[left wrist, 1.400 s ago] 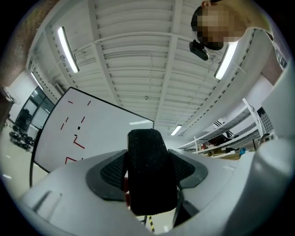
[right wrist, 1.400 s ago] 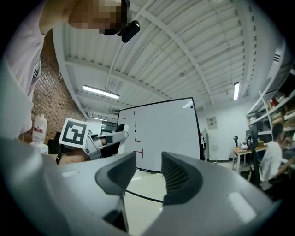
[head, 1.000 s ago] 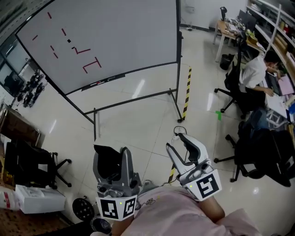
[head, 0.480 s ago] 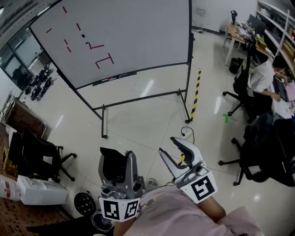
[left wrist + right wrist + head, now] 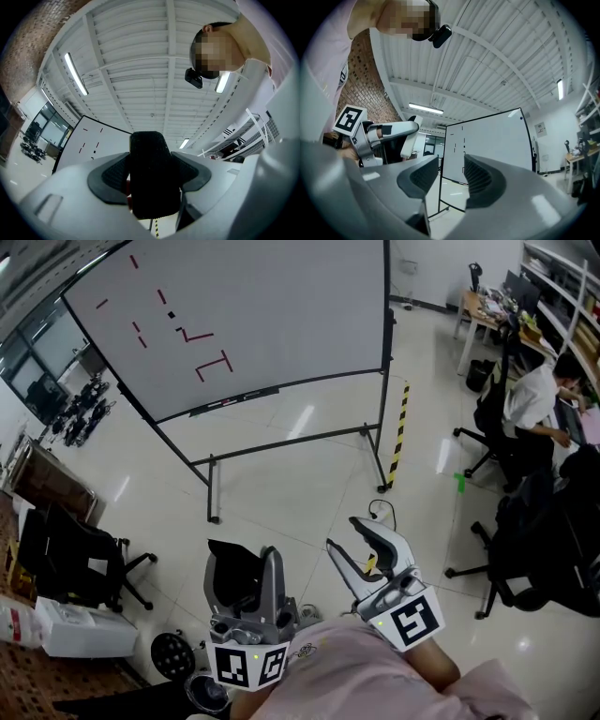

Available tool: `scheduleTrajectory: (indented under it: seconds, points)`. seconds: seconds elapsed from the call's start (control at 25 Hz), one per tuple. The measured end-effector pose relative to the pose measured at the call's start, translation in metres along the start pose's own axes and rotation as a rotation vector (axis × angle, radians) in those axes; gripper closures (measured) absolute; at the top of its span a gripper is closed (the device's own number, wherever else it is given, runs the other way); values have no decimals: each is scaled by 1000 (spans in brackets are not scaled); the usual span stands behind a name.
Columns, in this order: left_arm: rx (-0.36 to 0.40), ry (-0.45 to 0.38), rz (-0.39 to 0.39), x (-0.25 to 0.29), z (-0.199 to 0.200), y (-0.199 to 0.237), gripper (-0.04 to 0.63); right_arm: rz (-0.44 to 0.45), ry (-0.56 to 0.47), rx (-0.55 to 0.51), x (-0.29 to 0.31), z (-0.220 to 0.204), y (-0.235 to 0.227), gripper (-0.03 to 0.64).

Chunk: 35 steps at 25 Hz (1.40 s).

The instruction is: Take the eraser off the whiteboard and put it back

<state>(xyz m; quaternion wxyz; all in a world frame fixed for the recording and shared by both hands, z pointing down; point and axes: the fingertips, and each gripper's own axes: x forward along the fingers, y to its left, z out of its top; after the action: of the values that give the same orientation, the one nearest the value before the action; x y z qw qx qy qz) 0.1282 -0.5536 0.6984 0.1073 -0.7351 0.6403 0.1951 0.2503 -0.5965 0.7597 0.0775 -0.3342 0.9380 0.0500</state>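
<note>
While your left gripper (image 5: 251, 563) is clamping the black textured eraser block (image 5: 154, 173), your right gripper (image 5: 354, 545) is gaping empty; returning it to the distant white freestanding whiteboard (image 5: 281, 306) is waiting.

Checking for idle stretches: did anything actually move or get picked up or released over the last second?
Mainly the head camera turned, so the whiteboard now sits further right in the head view than a second ago. Nothing was taken or let go. The left gripper stays shut on a black block, probably the eraser. The right gripper stays open and empty. Both remain low, near the body.
</note>
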Motion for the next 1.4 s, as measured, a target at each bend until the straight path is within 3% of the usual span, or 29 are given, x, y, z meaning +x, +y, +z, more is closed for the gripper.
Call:
scheduleTrajectory:
  seconds: [0.4, 0.68, 0.96, 1.2, 1.4]
  points:
    - [-21, 13, 18, 14, -26, -10, 311, -3, -6, -26, -12, -6, -21, 451]
    - [-4, -14, 68, 87, -37, 33, 311, -55, -34, -21, 14, -6, -71, 453]
    - [68, -29, 69, 218, -57, 113, 311, -133, -2, -79, 70, -33, -132, 457]
    - [111, -39, 49, 374, -103, 205, 311, -226, 25, -117, 173, -62, -196, 460]
    - [196, -67, 117, 494, -152, 284, 311, -347, 13, -167, 260, -63, -271, 479]
